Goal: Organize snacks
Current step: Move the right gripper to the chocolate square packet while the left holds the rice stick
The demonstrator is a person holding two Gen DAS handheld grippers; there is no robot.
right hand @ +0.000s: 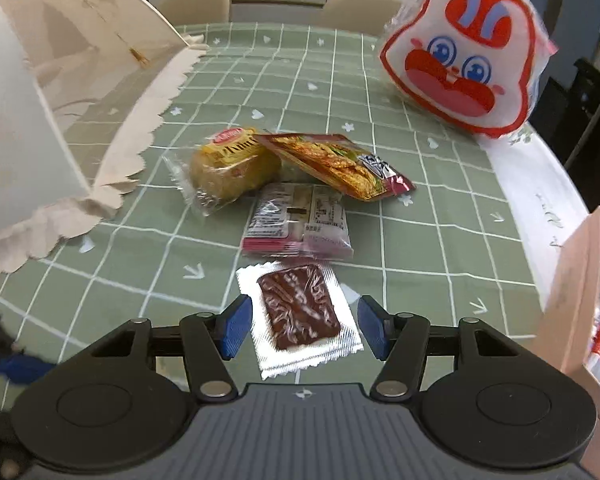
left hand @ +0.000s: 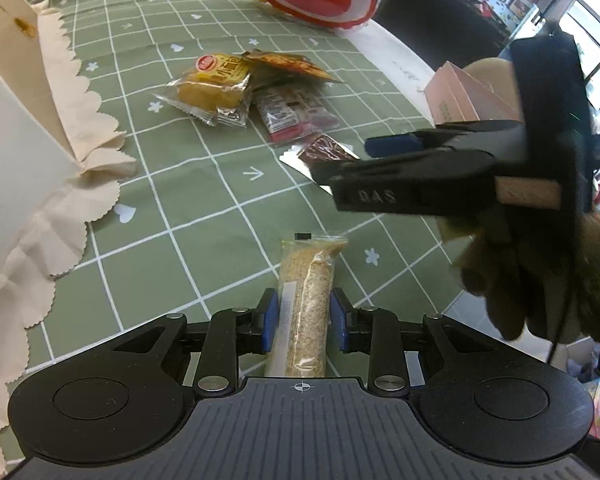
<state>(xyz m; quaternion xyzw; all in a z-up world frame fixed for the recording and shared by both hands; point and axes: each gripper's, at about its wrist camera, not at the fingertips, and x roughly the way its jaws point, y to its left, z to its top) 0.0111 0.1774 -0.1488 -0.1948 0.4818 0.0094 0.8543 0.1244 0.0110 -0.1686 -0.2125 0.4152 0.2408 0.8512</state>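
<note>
Tablecloth [right hand: 420, 216]: matt green cloth, white grid print. On it, cake wrapper [right hand: 228, 168]: clear glossy film. Beside cake, chip bag [right hand: 340, 164]: shiny printed foil. Brownie packet [right hand: 304, 312]: silvery crinkled foil edge, clear glossy window. Oat bar [left hand: 306, 300]: clear film, grainy contents. Box [right hand: 40, 92] at cloth's left: matt cream card, scalloped paper liner. Gripper pads [right hand: 236, 328]: blue, matt.

Wrapped snacks [right hand: 300, 196] clustered on tablecloth [right hand: 420, 240]

A home dining room: a table under a green checked tablecloth [right hand: 420, 216], padded chairs [right hand: 196, 0] at its far side.
</note>
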